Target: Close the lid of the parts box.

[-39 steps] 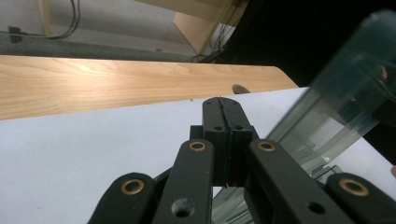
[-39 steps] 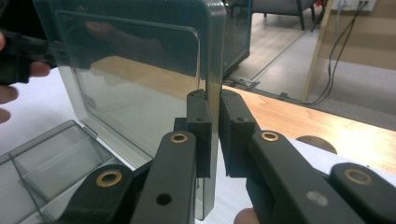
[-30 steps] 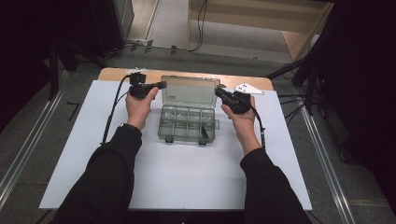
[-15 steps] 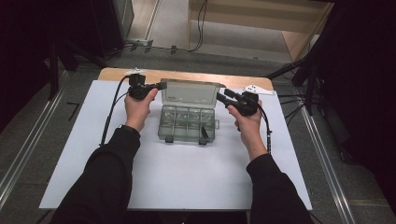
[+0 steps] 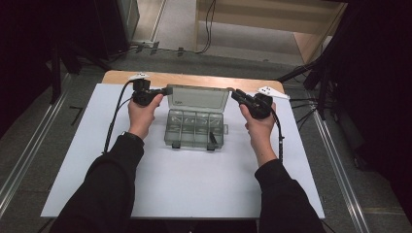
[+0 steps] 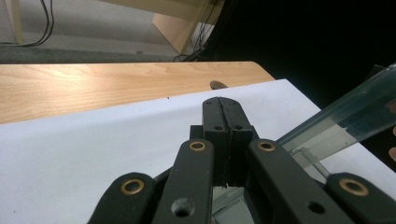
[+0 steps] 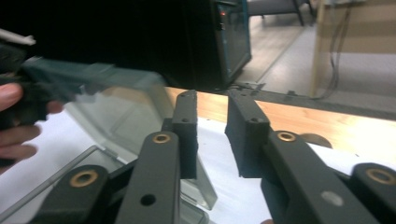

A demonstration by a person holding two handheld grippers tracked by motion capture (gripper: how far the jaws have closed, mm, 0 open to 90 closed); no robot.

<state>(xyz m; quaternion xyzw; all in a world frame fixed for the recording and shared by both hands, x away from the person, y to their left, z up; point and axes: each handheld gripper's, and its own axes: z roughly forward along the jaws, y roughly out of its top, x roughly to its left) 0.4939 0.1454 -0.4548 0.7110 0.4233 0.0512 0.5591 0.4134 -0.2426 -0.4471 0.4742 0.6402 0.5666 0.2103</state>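
High view: open clear box [image 5: 196, 127] sits between left gripper [image 5: 167, 91] and right gripper [image 5: 234, 94], both at the raised lid's [image 5: 197, 97] corners, likely steadying it; left gripper view: jaws shut, lid edge just right of the tips; right gripper view: jaws just closing, now apart with nothing between, lid left of them.

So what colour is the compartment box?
Clear, slightly grey see-through plastic box; the high view shows it best.

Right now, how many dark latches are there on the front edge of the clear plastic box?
2. The left latch sits near the front left corner of the box, and the right latch near its front right corner. None seems hidden.
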